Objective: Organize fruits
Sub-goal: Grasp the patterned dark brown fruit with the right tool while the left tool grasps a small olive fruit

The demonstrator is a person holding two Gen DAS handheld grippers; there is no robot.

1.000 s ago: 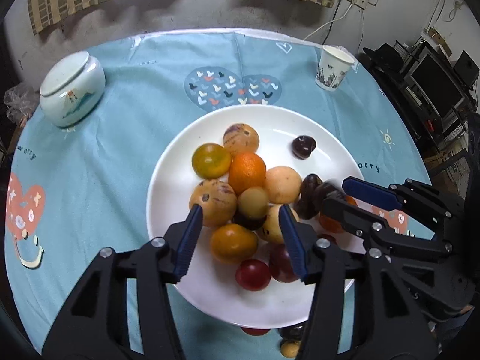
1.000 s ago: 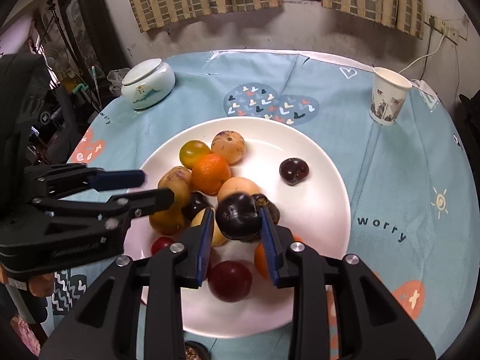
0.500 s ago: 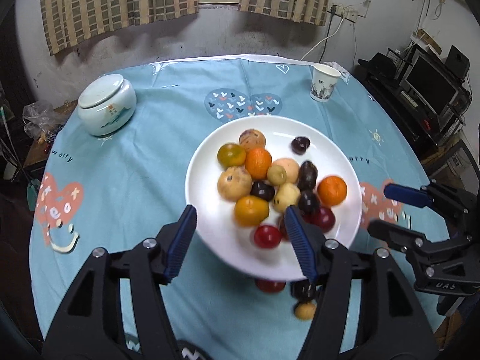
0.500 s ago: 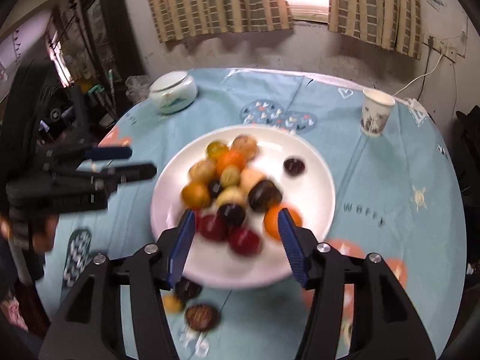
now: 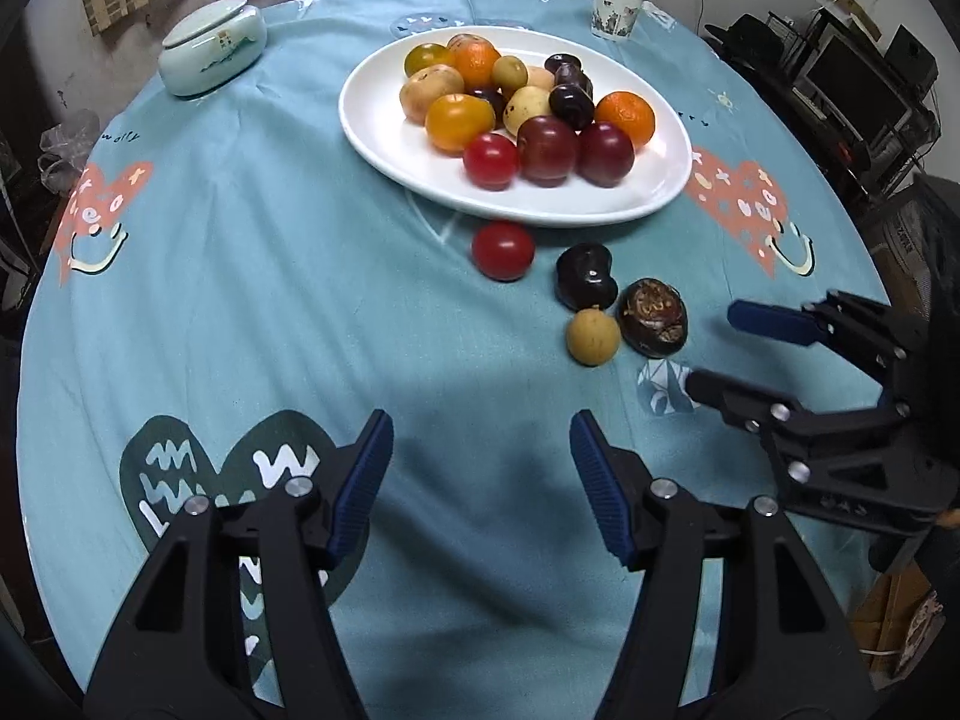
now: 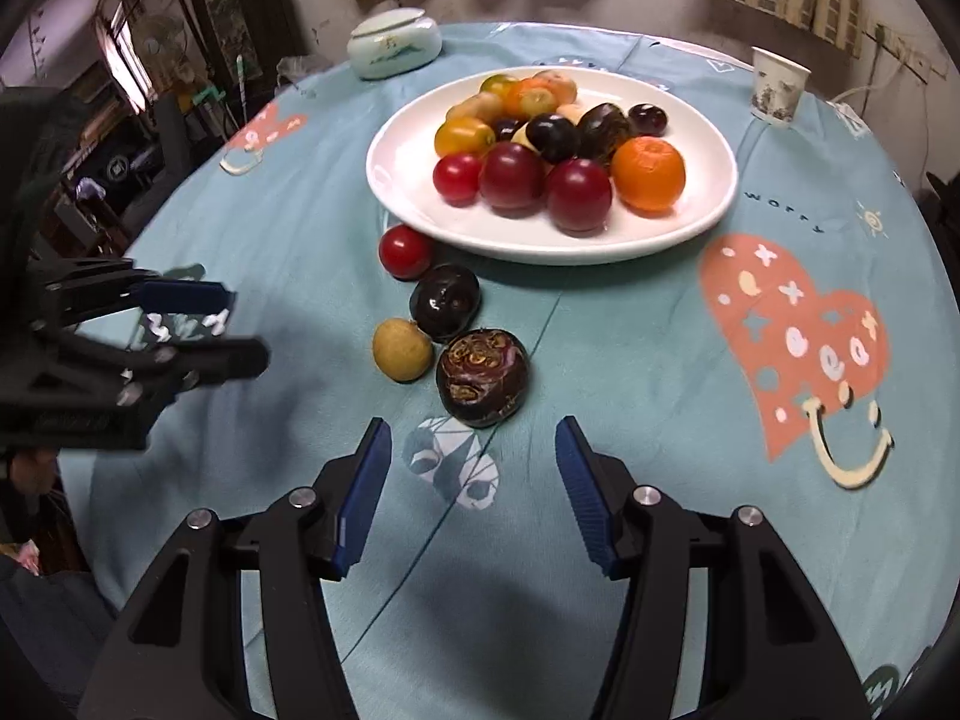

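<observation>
While most of the fruit is already heaped on the white plate, 4 pieces lie loose on the blue tablecloth just in front of its near rim: a red tomato, a dark plum touching it or nearly so, a small yellow fruit and a brown wrinkled fruit nearest the grippers. The step in hand looks like gathering these strays, with neither one reached yet. The next move probably calls for lowering 1 gripper over a single piece, likely the brown wrinkled fruit, and closing gently enough not to bruise it or nudge its neighbours, which sit close together.

The right gripper hangs just short of that fruit, jaws parted about halfway and holding nothing. The left gripper hovers over bare cloth, well apart from the strays, likewise half open and empty. A lidded ceramic jar and a paper cup stand beyond the plate.
</observation>
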